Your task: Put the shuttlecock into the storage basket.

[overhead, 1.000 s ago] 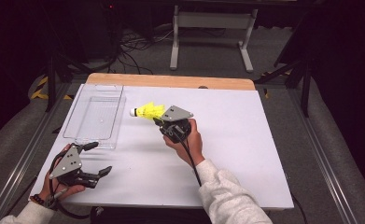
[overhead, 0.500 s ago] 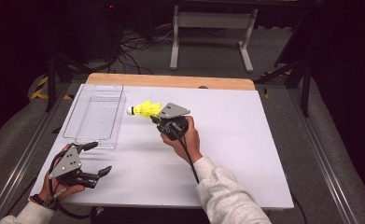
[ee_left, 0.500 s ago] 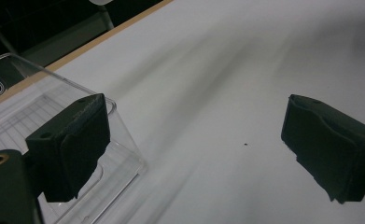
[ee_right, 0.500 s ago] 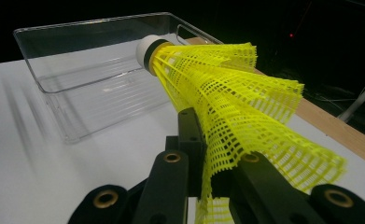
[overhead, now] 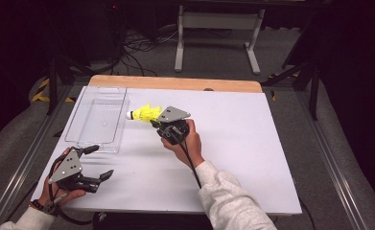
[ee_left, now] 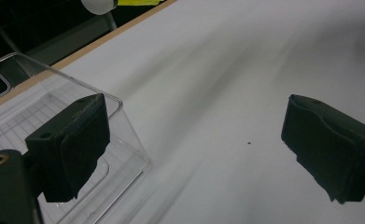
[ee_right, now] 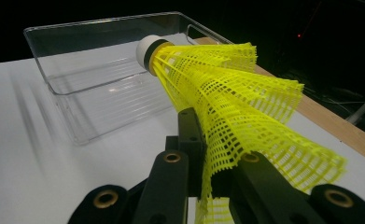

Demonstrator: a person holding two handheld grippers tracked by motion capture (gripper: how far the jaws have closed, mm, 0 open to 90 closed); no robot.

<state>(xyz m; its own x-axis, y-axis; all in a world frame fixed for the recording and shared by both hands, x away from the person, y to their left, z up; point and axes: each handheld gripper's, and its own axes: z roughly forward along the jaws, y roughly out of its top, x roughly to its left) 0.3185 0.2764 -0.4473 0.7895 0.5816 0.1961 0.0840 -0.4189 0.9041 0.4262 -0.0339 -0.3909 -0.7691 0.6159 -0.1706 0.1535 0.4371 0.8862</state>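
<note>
Clenching the yellow shuttlecock (overhead: 144, 114), the right tool (overhead: 157, 122) hovers beside the clear tray (overhead: 99, 142); left tool (overhead: 95, 162) released.

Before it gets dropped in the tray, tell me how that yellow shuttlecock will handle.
The shuttlecock is probably very light, since its skirt is open mesh. The skirt looks springy: it buckles where the right gripper pinches it. Released, it would likely land on its cork and roll in a curve.

no readable text, labels, numbers
</note>
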